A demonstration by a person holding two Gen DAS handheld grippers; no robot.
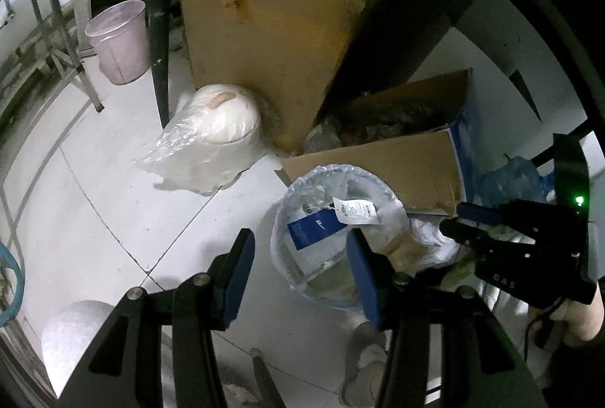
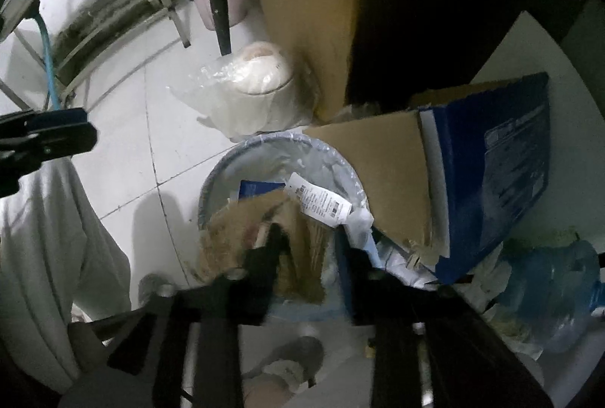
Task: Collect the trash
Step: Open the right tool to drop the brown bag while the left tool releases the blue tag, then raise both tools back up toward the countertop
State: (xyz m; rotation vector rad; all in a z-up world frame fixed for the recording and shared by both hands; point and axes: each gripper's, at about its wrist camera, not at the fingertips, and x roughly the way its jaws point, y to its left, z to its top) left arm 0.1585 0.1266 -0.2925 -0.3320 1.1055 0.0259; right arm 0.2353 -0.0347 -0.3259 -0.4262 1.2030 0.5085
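Trash bin point(image 2: 211, 181) rim hemmed by cardboard box point(image 2: 385, 173); left floor point(image 2: 124, 151) open.

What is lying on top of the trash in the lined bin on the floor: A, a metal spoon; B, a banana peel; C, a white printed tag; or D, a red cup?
C: a white printed tag lies across the top of the trash bin, beside a blue card.
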